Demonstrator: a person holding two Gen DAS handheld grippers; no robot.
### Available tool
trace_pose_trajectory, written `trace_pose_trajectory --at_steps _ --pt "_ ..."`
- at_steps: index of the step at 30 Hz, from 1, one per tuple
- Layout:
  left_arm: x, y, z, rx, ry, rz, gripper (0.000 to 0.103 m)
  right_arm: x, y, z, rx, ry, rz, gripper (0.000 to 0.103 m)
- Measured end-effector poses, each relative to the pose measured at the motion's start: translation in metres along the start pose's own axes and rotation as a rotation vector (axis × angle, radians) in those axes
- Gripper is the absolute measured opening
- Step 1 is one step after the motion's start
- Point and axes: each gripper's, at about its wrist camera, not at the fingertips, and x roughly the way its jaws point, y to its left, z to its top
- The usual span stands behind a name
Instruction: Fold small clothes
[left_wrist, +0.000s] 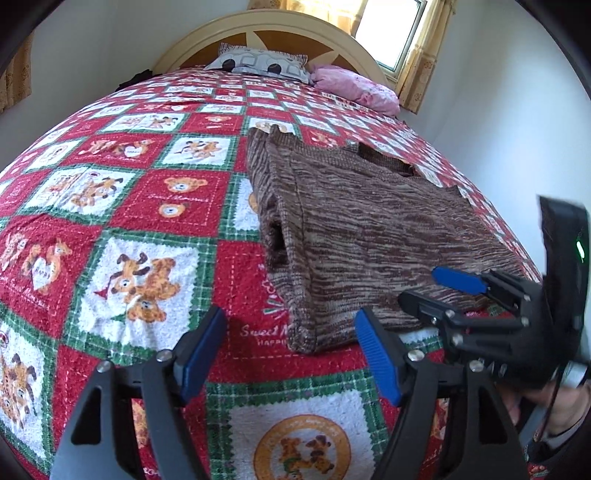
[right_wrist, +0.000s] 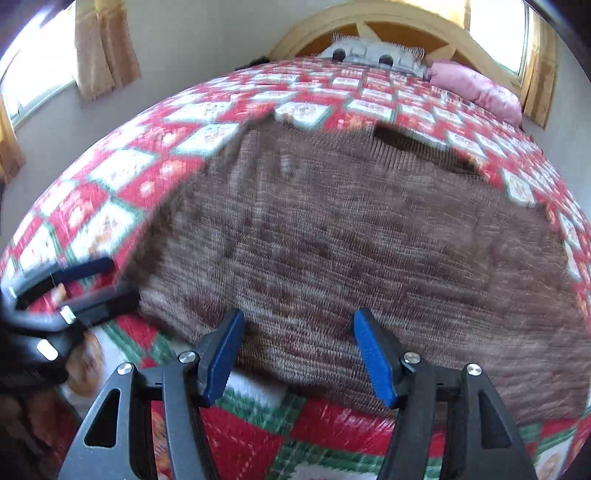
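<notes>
A brown striped knit sweater (left_wrist: 373, 236) lies on the bed, its left sleeve folded in over the body. It fills the middle of the blurred right wrist view (right_wrist: 354, 251). My left gripper (left_wrist: 291, 343) is open and empty, just before the sweater's near left corner. My right gripper (right_wrist: 299, 350) is open and empty at the sweater's near hem. In the left wrist view the right gripper (left_wrist: 428, 291) shows open over the hem at the right. In the right wrist view the left gripper (right_wrist: 110, 280) shows open at the sweater's left edge.
The bed is covered by a red, green and white teddy-bear quilt (left_wrist: 147, 206). A grey patterned pillow (left_wrist: 258, 62) and a pink pillow (left_wrist: 358, 88) lie by the wooden headboard (left_wrist: 269, 33). A curtained window (left_wrist: 395, 33) is at the back right.
</notes>
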Motion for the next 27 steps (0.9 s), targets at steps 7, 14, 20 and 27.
trace_pose_trajectory --at_steps 7,14,20,27 --pt "0.000 -0.002 0.000 0.008 0.009 0.000 0.080 -0.009 -0.001 -0.010 -0.008 0.004 0.011 0.063" --pt "-0.023 0.006 0.006 0.095 0.014 0.047 0.080 -0.018 0.003 -0.020 -0.074 -0.008 0.010 0.063" --pt "-0.016 0.045 0.026 0.063 0.015 0.124 0.082 -0.026 0.013 -0.021 -0.100 -0.020 -0.011 0.063" --pt "0.000 0.080 0.041 -0.037 0.012 0.118 0.082 -0.042 0.061 -0.009 -0.262 -0.130 0.026 0.063"
